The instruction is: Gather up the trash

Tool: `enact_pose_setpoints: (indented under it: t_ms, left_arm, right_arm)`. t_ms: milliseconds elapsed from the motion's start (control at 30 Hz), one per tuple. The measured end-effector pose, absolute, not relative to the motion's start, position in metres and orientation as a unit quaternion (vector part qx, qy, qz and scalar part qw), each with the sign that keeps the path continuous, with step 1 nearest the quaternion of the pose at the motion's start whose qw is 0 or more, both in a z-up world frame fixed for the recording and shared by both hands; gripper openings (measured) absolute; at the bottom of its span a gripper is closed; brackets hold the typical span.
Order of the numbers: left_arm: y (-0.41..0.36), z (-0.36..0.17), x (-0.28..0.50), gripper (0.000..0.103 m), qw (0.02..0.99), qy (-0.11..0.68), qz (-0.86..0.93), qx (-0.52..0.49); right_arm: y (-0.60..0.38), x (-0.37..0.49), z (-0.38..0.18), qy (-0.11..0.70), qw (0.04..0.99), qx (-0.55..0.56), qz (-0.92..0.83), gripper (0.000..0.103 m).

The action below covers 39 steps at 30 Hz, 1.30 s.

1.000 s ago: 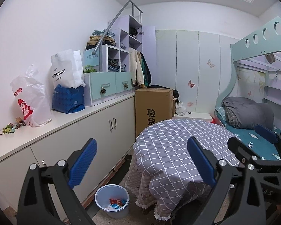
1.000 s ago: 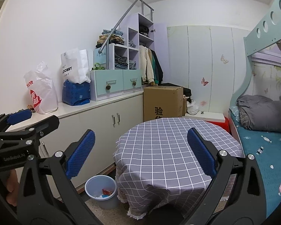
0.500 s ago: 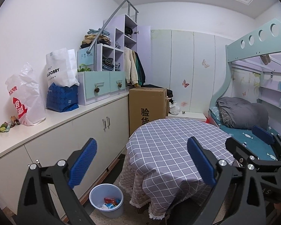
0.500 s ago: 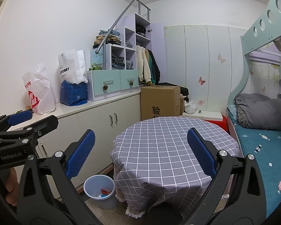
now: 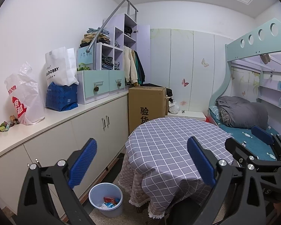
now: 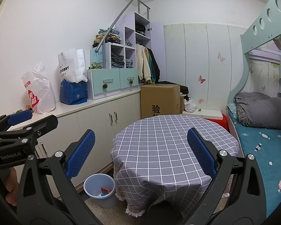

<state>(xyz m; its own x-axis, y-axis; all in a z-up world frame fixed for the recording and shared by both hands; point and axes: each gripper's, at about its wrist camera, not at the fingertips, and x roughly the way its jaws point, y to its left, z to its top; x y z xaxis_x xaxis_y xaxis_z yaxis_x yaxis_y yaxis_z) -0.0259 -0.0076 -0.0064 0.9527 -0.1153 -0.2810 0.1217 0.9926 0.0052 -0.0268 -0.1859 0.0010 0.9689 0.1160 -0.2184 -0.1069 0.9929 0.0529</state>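
A pale blue trash bin [image 5: 106,198] stands on the floor between the cabinet and the round table; it holds a red wrapper and other scraps. It also shows in the right wrist view [image 6: 99,189]. Small crumpled scraps [image 5: 4,125] lie at the left end of the white countertop. My left gripper [image 5: 141,161] is open and empty, held above the floor in front of the table. My right gripper [image 6: 140,151] is open and empty too. The right gripper shows at the right edge of the left wrist view [image 5: 252,144], and the left gripper at the left edge of the right wrist view [image 6: 18,123].
A round table with a grey checked cloth [image 5: 178,146] fills the middle. A long white cabinet [image 5: 95,123] runs along the left wall with a white plastic bag [image 5: 24,97], a paper bag and a blue bag. A cardboard box [image 5: 148,106] stands behind. A bunk bed [image 6: 262,131] is on the right.
Both views have drifted slightly; the table and bin have shifted a little in frame. Both grippers stay open and empty.
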Motion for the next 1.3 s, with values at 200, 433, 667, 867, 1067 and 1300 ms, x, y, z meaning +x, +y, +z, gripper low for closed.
enact_pose_setpoints:
  t_ms: [200, 433, 667, 867, 1067, 1300]
  left_arm:
    - [-0.0045, -0.0073, -0.0245, 0.095, 0.988, 0.143, -0.061, 0.011]
    - [-0.0037, -0.0077, -0.0246, 0.095, 0.988, 0.144, -0.060, 0.011]
    - [-0.0025, -0.0083, -0.0242, 0.095, 0.988, 0.144, -0.061, 0.011]
    - [-0.0022, -0.0097, -0.0248, 0.095, 0.988, 0.144, -0.060, 0.011]
    - [0.0001, -0.0113, -0.0233, 0.095, 0.988, 0.145, -0.060, 0.012]
    - [0.0014, -0.0120, -0.0222, 0.095, 0.987, 0.146, -0.060, 0.011]
  right_arm:
    - [-0.1856, -0.0276, -0.0004, 0.113, 0.992, 0.021, 0.056, 0.097]
    - [-0.1849, -0.0270, -0.0007, 0.114, 0.992, 0.021, 0.056, 0.097]
    - [-0.1851, -0.0269, -0.0004, 0.114, 0.992, 0.021, 0.056, 0.097]
    - [-0.1844, -0.0265, -0.0022, 0.116, 0.991, 0.022, 0.057, 0.097]
    - [-0.1832, -0.0264, -0.0048, 0.117, 0.991, 0.021, 0.056, 0.097]
    - [-0.1829, -0.0259, -0.0040, 0.117, 0.991, 0.021, 0.056, 0.097]
